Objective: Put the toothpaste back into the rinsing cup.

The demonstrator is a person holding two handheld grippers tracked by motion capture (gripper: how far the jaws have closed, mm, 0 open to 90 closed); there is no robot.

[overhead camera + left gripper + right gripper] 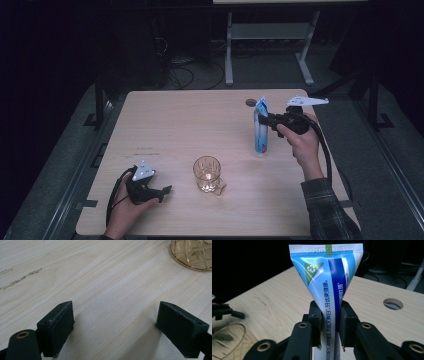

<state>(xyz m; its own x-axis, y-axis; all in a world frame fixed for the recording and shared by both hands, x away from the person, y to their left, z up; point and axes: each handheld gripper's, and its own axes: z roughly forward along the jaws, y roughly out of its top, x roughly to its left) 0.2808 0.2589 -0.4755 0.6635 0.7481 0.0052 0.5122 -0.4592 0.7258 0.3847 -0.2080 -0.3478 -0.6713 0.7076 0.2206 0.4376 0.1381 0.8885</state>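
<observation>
Black pads of the right gripper [329,322] pressed on both sides of a blue and white toothpaste tube [329,282], closed on it a little above its middle, with the flat crimped end of the tube pointing up. Seen from the high view, the toothpaste tube [260,127] stood upright over the right part of the wooden table [200,115], its lower end down at the tabletop, though whether it touched the wood could not be told. That right gripper [270,121] reached it level from the right, held by the person's right hand [300,137], whose plaid sleeve [327,210] came in from the bottom edge. Just behind the tube lay a small round hole [251,102] in the table. Nearer the front, well apart from the tube, stood an amber glass mug [208,174] with a cut pattern. Left of the mug, the left gripper [165,192] lay low at the tabletop in the left hand [125,210]. Its jaws stood wide apart with nothing between them but bare wood, and the foot of the glass mug [192,255] showed beyond them in the left gripper view.
</observation>
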